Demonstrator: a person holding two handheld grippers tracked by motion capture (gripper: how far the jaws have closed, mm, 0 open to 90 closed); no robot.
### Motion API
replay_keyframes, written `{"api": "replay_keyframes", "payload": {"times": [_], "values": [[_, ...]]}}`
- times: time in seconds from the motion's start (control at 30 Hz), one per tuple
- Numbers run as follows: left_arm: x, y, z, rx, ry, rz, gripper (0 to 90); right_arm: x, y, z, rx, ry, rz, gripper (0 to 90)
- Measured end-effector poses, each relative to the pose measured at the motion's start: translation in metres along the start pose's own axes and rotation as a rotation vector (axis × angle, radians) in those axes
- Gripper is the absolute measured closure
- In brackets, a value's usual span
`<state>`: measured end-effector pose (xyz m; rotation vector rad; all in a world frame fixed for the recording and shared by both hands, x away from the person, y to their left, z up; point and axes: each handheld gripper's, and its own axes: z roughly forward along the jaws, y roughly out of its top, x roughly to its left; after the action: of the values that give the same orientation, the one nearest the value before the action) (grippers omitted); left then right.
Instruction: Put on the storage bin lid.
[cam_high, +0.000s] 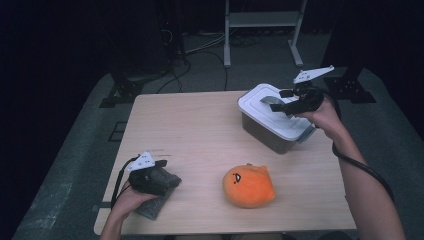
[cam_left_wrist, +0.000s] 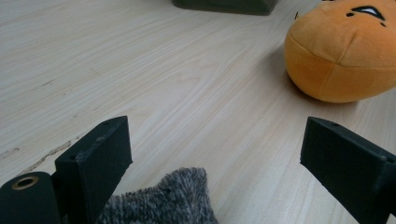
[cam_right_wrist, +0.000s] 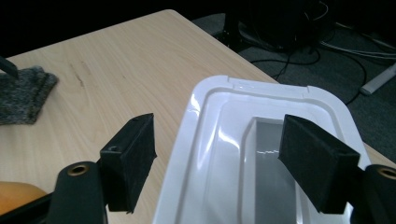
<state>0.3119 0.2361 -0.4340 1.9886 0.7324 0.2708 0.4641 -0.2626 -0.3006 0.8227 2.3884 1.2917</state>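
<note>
At the near left corner of the wooden table (cam_high: 200, 130), the left gripper (cam_high: 167, 175) is held low over a grey knitted cloth (cam_high: 157, 202). In the left gripper view its jaws are seen spread wide, released, with nothing between them. One corner of the grey knitted cloth (cam_left_wrist: 163, 200) lies under the jaws, closer to the left jaw, and whether it is touched by that jaw cannot be told.

A little farther, near the middle of the front half of the table, an orange plush toy (cam_high: 248, 186) is placed, well apart from both grippers. A small dark face is drawn on it. In the left gripper view the orange plush toy (cam_left_wrist: 345, 51) is seen ahead of the right jaw.

At the far right part of the table a container with a white lid (cam_high: 272, 117) is standing. The right gripper (cam_high: 280, 106) is held above this lid, and in the right gripper view its jaws are wide apart and released, over the recess in the middle of the white lid (cam_right_wrist: 224, 154). Nothing is grasped by them. Whether the lid is touched cannot be told.

No brand, label or readable writing is seen on any of these things.
</note>
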Motion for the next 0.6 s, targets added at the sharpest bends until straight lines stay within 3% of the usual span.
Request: {"api": "replay_keyframes", "payload": {"times": [0.6], "values": [[0.002, 0.0, 0.001, 0.005, -0.001, 0.013, 8.0, -0.025, -0.004, 0.024, 0.051, -0.069, 0.039, 28.8]]}}
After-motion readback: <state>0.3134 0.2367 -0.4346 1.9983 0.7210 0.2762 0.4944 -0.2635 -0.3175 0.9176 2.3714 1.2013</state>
